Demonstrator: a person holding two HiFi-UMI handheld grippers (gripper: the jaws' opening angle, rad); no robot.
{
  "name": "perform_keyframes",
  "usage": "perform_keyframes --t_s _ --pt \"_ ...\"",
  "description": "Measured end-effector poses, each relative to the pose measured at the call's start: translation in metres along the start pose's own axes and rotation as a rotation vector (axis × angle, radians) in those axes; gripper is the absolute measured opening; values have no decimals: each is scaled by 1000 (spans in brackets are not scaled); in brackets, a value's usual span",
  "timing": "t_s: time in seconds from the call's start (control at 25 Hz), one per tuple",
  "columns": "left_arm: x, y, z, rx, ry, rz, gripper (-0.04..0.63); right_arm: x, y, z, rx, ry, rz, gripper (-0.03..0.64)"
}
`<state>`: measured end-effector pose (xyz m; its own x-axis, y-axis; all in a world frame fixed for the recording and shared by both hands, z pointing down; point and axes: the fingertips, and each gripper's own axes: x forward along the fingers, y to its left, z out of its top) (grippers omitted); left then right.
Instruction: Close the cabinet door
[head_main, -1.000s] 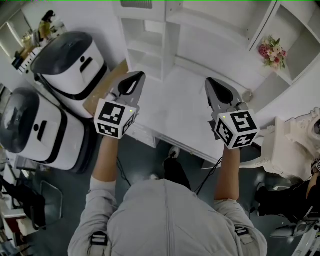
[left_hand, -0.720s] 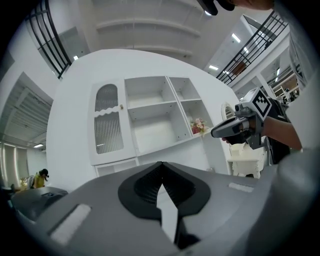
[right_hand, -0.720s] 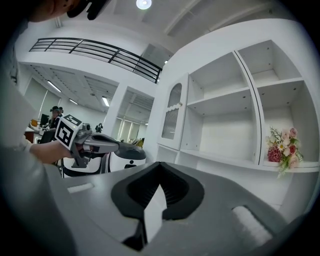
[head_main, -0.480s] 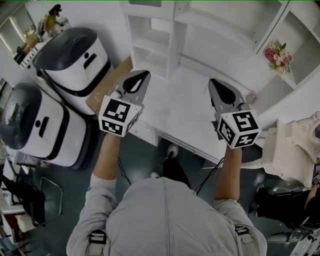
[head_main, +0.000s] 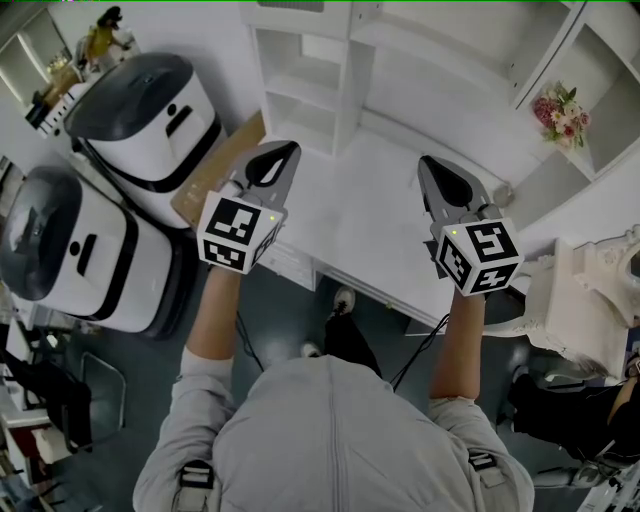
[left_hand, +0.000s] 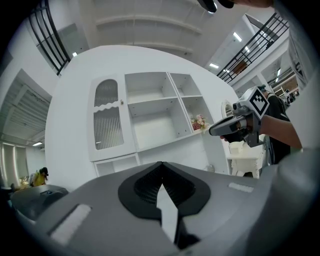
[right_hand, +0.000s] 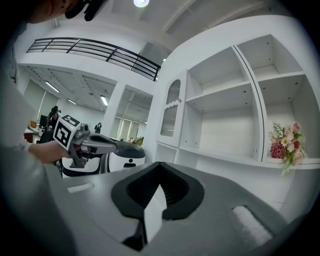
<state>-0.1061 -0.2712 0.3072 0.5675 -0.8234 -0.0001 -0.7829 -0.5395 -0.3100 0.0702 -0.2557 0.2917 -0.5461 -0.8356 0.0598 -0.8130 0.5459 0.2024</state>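
Note:
A white cabinet stands ahead of both grippers. Its door of ribbed arched glass is at the upper left and looks flush with the frame, with a small knob at its right edge. The right gripper view shows the same door from the side. My left gripper is shut and holds nothing, level over the white counter. My right gripper is also shut and empty, a little to its right. Both are well short of the door.
Two white-and-black rounded machines stand on the floor at the left, by a brown cardboard sheet. A pink flower bunch sits in a right shelf. A carved white side table is at the right.
The head view has shifted slightly; both grippers stay shut and in about the same place over the counter.

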Motion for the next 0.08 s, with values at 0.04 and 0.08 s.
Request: perform_keyframes --t_s 0.04,0.08 --pt "2 0 0 1 -1 -1 17 1 -1 0 1 0 -1 2" --pt "3 1 0 1 -2 -2 17 2 -3 -1 2 0 -2 2"
